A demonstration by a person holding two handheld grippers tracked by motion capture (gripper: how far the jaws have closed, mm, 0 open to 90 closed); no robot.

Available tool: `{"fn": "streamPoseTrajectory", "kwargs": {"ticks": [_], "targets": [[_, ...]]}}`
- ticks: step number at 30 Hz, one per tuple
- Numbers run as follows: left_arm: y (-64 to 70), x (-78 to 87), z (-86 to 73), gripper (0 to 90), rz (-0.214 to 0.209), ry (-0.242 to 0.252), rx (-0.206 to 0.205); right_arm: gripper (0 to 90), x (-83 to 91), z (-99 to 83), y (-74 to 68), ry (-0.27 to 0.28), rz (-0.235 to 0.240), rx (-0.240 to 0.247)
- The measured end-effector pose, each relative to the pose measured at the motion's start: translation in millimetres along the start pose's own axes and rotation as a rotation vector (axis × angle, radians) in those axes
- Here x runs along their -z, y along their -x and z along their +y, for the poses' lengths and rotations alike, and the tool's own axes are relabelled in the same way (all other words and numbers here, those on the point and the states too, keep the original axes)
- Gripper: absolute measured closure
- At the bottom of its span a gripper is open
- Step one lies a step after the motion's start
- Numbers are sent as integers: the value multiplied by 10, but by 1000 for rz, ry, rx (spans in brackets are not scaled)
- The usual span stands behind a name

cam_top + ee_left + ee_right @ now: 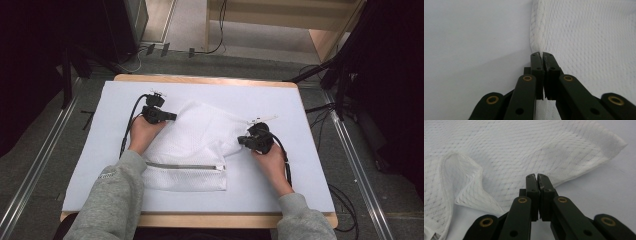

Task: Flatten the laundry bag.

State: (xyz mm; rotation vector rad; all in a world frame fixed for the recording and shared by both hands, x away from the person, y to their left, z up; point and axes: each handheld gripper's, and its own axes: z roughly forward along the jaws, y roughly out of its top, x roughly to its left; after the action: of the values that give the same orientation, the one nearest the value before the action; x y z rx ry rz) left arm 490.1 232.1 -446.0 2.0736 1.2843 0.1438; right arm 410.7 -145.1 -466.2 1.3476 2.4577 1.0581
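a lab or recording studio, not a home: the wooden desk (205,79) wears a plain white mat (280,100), metal floor rails (37,165) flank it, black stands (340,75) stand around, and cables (210,47) trail over grey floor.

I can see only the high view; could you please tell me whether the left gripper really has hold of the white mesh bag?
Observer: Yes. In the left gripper view, the left gripper has its jaws shut on the hemmed edge of the mesh bag.
Operator: Thank you. And the right gripper?
Observer: In its own view, the right gripper is shut too. Its tips are at the bag's edge, and fabric seems to be pinched between them.
Operator: Does the cloth near it lie flat?
Observer: No. A loose fold stands up off the white sheet beside the jaws.
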Motion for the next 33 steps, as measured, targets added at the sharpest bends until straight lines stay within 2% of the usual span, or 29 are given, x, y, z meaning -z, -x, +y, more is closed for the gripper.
{"fn": "streamPoseTrajectory", "kwargs": {"ticks": [5,6,8,11,13,18,23,29,30,33], "targets": [[45,314,49,890,68,75,-34,897,-23,41,-50,20,18,10],[71,349,47,890,73,81,-46,897,-33,62,-64,22,15,14],[131,373,26,886,55,85,-54,897,-61,100,-93,25,11,29],[232,312,-45,881,23,56,-79,897,-100,138,-115,16,7,26],[289,230,-100,877,17,28,-96,897,-102,143,-112,17,8,26],[393,44,-191,861,-12,-6,-113,898,-74,144,-71,16,1,13],[431,-54,-210,823,-36,-32,-120,898,-99,126,-60,-3,-5,17],[491,43,-96,752,-39,-1,-143,898,-102,101,-63,-12,-3,19],[491,43,-96,751,-39,-1,-143,898,-103,96,-60,-12,-2,20],[513,89,47,778,-40,21,-149,898,-99,85,-63,-12,-5,18]]}}
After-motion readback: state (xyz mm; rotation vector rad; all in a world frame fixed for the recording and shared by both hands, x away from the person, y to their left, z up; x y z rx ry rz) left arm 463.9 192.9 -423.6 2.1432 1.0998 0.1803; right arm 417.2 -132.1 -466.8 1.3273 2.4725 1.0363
